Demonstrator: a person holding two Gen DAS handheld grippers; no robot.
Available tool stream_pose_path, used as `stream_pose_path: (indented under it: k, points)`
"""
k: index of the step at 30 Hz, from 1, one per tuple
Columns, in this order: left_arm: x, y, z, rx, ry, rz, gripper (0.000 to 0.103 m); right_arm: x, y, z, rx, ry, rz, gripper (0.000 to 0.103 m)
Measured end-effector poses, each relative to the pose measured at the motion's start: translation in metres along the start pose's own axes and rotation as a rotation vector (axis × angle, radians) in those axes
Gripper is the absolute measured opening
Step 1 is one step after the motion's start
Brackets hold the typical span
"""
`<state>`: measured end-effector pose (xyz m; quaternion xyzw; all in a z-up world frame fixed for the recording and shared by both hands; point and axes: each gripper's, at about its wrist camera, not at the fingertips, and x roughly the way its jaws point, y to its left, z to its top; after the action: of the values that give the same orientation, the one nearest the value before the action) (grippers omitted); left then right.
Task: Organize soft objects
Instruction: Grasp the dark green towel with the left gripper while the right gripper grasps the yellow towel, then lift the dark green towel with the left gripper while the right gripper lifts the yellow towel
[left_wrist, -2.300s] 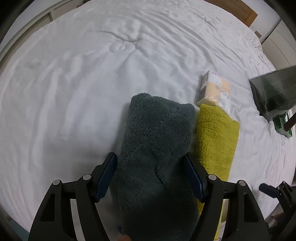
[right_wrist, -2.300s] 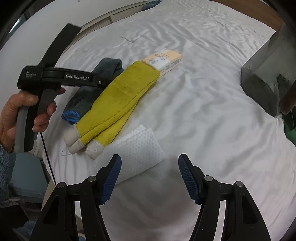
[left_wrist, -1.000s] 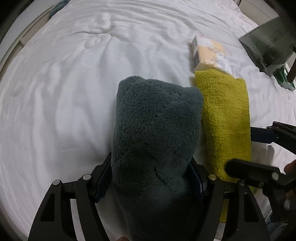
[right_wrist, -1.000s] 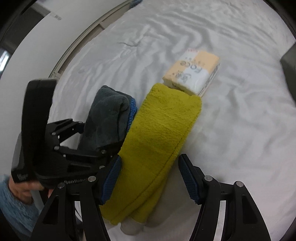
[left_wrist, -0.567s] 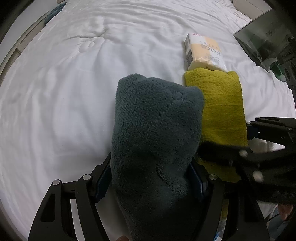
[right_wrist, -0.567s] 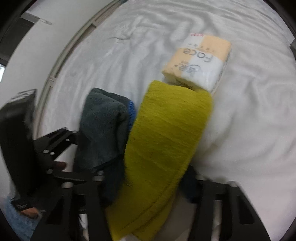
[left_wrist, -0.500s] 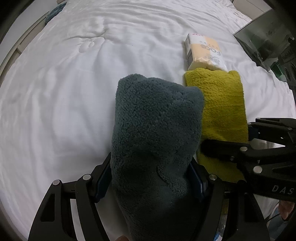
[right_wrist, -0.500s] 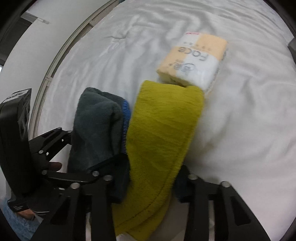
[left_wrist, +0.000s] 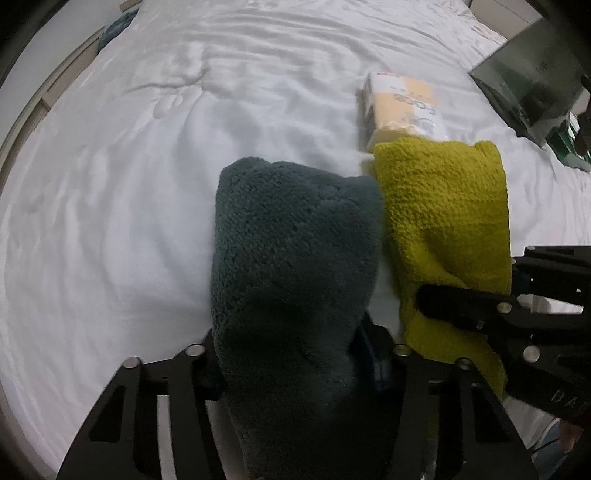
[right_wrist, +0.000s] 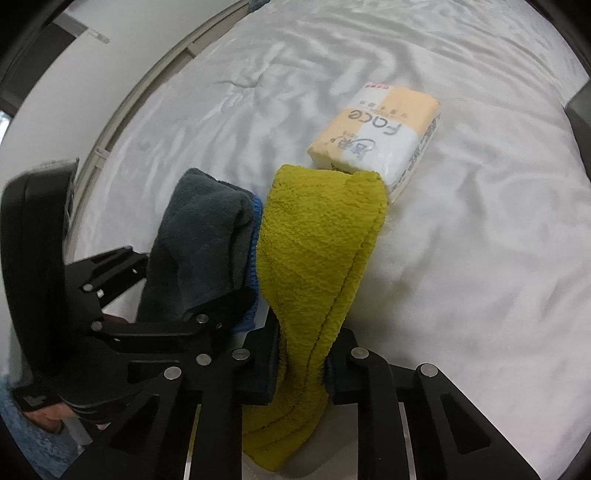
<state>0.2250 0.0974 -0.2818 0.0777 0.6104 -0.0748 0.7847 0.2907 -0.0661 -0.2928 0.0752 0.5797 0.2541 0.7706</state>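
Clamping both jaws, just closing: our left gripper (left_wrist: 291, 354) pinches folded dark-teal fleece towel (left_wrist: 295, 266), our right gripper (right_wrist: 299, 365) bunches folded mustard-yellow terry towel (right_wrist: 317, 251). Yellow-white tissue pack (right_wrist: 376, 144) touches mustard towel at 1 o'clock on white bedsheet (right_wrist: 480, 277). Risk: near-end pinches let folds sag open, drag pack.

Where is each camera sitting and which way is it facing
Left wrist: on the left gripper, aimed steeply down at the bed; its jaws, just closing, pinch the grey towel.
Right wrist: on the right gripper, tilted down; its jaws, just closing, pinch the yellow towel; a hand shows.
Shared: both towels, tissue pack, each other's gripper.
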Motion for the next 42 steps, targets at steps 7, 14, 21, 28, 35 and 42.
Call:
stream_pose_path:
  k: [7,14,21,28,35,42]
  points:
    - [-0.013,-0.019,0.002,0.009,-0.033,0.015,0.028,-0.017,-0.003,-0.008,-0.023,-0.035,-0.027,0.017]
    - [-0.033,-0.029,0.003,0.0,-0.085,0.023,0.026,-0.039,0.006,-0.015,-0.051,-0.095,-0.031,0.017]
    - [-0.065,-0.022,0.012,-0.02,-0.142,0.05,0.025,-0.068,0.01,-0.018,-0.076,-0.154,-0.019,0.017]
    - [-0.098,-0.027,0.007,-0.019,-0.182,0.083,0.025,-0.094,0.02,-0.026,-0.113,-0.196,-0.018,0.017]
    - [-0.12,-0.022,-0.007,-0.026,-0.205,0.097,0.025,-0.123,0.019,-0.041,-0.134,-0.225,-0.026,0.017]
    - [-0.132,-0.034,-0.005,-0.037,-0.23,0.111,0.025,-0.159,0.012,-0.062,-0.167,-0.245,-0.051,0.017]
